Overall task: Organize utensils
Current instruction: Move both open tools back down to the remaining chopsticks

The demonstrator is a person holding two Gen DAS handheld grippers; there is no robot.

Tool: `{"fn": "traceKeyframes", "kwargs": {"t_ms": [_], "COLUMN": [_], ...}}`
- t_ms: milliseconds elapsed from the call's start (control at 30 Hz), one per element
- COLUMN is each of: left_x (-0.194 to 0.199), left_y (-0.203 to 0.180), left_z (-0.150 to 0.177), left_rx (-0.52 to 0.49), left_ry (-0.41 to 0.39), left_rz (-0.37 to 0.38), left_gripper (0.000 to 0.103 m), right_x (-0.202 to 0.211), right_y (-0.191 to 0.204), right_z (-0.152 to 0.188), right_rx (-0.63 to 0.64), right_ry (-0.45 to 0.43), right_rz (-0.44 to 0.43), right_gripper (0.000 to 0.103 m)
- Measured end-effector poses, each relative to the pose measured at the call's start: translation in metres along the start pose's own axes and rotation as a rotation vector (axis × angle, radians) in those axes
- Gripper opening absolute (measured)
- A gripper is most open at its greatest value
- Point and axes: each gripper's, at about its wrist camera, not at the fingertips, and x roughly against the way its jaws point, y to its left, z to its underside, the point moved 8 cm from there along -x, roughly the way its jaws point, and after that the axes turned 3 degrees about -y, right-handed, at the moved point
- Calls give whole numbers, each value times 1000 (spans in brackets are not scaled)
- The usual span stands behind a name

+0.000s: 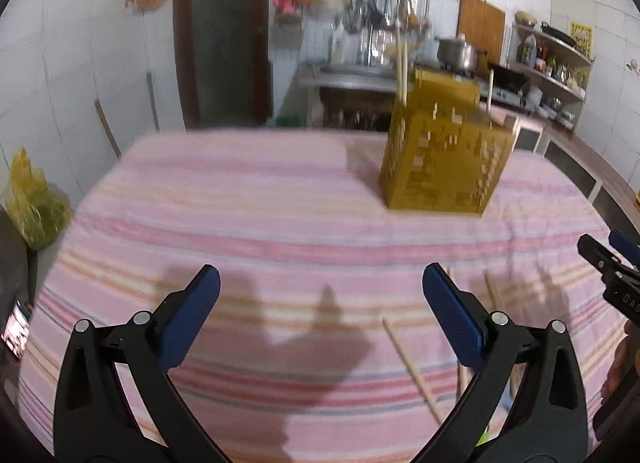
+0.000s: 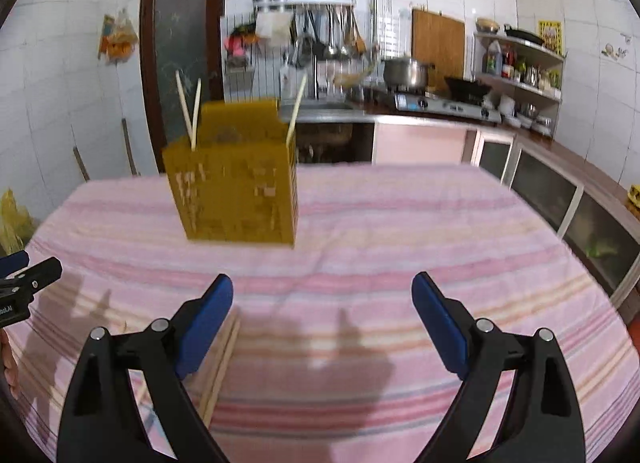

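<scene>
Item: yellow utensil holder [image 2: 236,191], upright on the pink striped tablecloth [image 2: 400,223], at your eleven o'clock from the right wrist view and one o'clock from the left. Three chopsticks [image 2: 188,111] already stand in it.

Item: loose chopsticks [image 2: 222,367], flat on the cloth between your two tools, just beside the right gripper's [image 2: 322,295] left finger at seven o'clock. Blur makes the count uncertain; probably four or more.

Item: left gripper [image 1: 320,287], jaws spread wide, nothing between them. Right gripper likewise released and empty.

Step in hand: you appear to be reaching for the next pick-up.

Next move calls for: bring one tool low over a single stick, jaws straddling it crosswise, close, then lift toward the holder.
</scene>
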Motion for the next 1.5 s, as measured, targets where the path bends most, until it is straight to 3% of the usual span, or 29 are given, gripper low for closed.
{"fn": "traceKeyframes", "kwargs": {"t_ms": [333,433,767,1033,1100,1300,1500], "left_x": [-39,-40,-45,-47,-48,-49,-47], "left_y": [4,2,-9,-9,-8,-5,-8], "left_z": [46,46,44,46,46,46,47], "left_rx": [53,58,3,-2,0,17,45], "left_ry": [172,166,170,174,177,184,201], "left_rz": [-27,-40,-58,-63,-70,-89,-84], "left_gripper": [98,98,98,98,98,98,98], "right_x": [-25,-34,-55,-61,-64,-70,-65], "right_y": [23,32,43,58,63,79,71], "right_z": [48,53,65,70,68,66,65], "right_rx": [31,23,48,56,46,86,99], "right_ry": [149,189,269,325,337,344,344], "right_rz": [12,-13,18,14,7,-3,-36], "right_gripper": [89,89,87,60,39,9,8]}}
